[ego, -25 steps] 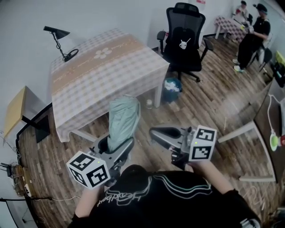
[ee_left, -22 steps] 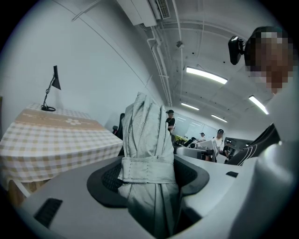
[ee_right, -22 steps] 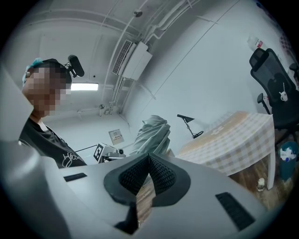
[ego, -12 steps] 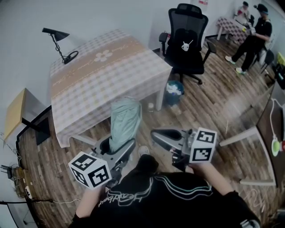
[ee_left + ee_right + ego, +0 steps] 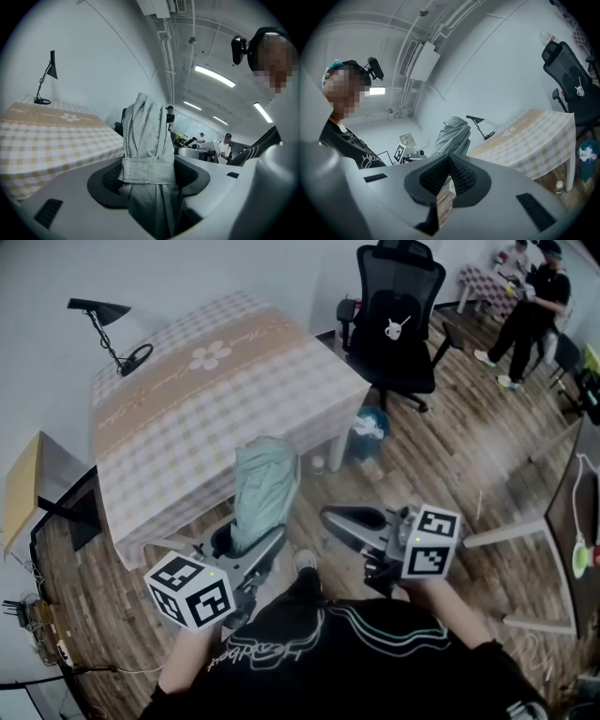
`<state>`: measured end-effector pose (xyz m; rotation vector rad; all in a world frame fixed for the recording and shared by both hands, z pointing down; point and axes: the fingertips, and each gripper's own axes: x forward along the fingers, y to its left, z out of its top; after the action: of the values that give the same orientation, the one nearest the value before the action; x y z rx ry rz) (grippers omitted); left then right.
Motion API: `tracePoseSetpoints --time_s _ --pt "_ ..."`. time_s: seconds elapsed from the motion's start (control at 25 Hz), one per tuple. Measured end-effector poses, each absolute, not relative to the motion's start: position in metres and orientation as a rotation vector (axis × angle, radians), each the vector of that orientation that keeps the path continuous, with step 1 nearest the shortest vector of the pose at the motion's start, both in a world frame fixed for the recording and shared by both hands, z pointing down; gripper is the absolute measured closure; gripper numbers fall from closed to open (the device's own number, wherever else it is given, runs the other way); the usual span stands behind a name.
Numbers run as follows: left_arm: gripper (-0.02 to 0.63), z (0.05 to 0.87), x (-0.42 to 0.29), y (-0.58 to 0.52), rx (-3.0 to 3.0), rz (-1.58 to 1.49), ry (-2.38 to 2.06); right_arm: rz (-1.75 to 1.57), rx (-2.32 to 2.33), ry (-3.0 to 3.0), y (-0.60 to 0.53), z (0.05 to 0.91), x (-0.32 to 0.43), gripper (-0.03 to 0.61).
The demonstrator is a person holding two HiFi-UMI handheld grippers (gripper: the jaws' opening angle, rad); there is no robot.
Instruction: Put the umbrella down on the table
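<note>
One folded pale-green umbrella (image 5: 262,486) stands upright, clamped in our left gripper (image 5: 251,542) and held in the air before one checked-cloth table (image 5: 216,404) bearing one black desk lamp (image 5: 105,322), while our right gripper (image 5: 330,518) is pinched closed, empty.
</note>
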<state>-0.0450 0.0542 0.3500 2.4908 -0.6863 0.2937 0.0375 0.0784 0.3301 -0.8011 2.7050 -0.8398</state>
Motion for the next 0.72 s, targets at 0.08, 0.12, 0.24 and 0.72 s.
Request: tracePoseSetpoints --time_s 0.08,0.12,0.24,0.72 --pt "0.350 0.351 -0.047 0.034 2.481 0.297 -0.683 -0.852 -0.809 2.704 0.059 0.330 0.037 0.565" --pt "0.350 0.349 -0.048 0.023 2.480 0.295 -0.680 -0.859 -0.812 2.703 0.048 0.328 0.037 0.565" --pt "0.350 0.342 -0.051 -0.019 2.466 0.293 -0.679 -0.893 -0.821 2.700 0.008 0.321 0.033 0.566" --pt "0.350 0.362 -0.056 -0.129 2.466 0.298 -0.709 -0.896 -0.817 2.705 -0.102 0.337 0.033 0.565"
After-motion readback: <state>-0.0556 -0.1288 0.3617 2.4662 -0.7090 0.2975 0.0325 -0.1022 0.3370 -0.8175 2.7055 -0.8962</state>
